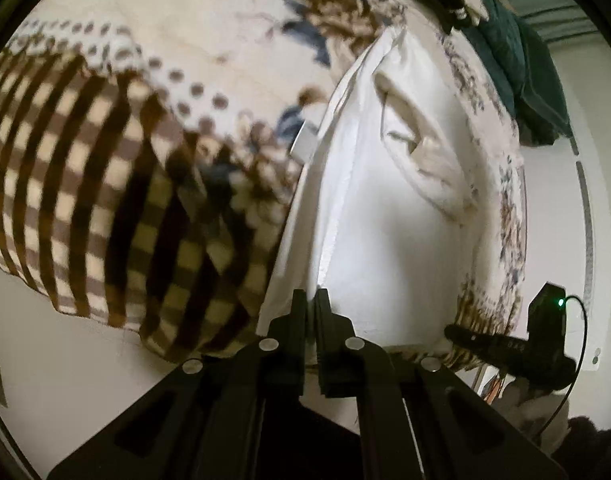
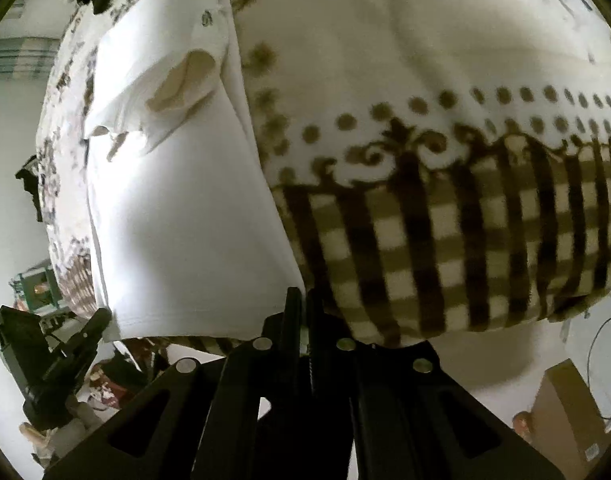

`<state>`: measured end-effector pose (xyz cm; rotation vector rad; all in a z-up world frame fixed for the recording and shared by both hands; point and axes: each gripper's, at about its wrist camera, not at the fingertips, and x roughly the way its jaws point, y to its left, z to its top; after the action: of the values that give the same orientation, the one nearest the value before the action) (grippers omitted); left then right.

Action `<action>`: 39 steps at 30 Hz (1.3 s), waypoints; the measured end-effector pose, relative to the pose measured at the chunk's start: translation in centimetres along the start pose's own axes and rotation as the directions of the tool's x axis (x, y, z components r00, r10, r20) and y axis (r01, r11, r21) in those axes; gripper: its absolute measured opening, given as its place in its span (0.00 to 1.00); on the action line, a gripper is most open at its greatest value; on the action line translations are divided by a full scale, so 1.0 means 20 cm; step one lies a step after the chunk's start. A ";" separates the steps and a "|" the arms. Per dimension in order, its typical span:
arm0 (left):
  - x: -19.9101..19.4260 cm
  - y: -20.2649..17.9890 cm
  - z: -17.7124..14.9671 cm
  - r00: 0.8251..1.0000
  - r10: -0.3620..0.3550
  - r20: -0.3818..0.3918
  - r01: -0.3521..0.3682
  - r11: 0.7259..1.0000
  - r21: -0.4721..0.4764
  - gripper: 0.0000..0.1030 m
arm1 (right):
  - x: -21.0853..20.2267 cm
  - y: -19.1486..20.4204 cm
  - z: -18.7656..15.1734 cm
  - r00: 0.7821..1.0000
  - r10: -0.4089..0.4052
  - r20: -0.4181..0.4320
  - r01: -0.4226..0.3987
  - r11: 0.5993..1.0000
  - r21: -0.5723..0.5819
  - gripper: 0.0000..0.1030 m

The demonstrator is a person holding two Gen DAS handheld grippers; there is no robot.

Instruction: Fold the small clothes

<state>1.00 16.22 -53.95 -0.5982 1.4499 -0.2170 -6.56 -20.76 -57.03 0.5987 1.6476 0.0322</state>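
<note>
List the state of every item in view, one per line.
white garment: spread flat on the blanket, hem corners pinched, sleeve folded inward.
left gripper: shut on the garment's hem.
right gripper: shut on the other hem corner.
patterned blanket: laid out under the garment.
dark green cloth: bunched at the far edge.

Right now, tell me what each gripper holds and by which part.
Both hold the white shirt by its near hem: the left gripper shut on one bottom corner, the right gripper shut on the other.
</note>
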 end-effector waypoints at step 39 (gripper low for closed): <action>-0.23 -0.06 0.10 0.999 -0.041 -0.022 0.034 0.970 -0.241 0.10 | -0.31 0.02 0.25 0.908 0.419 -0.002 -0.418 0.906 0.071 0.04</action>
<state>2.65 17.90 -49.34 -0.8229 1.5029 -0.0789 -1.39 -24.50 -52.10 1.0010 1.5138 0.2969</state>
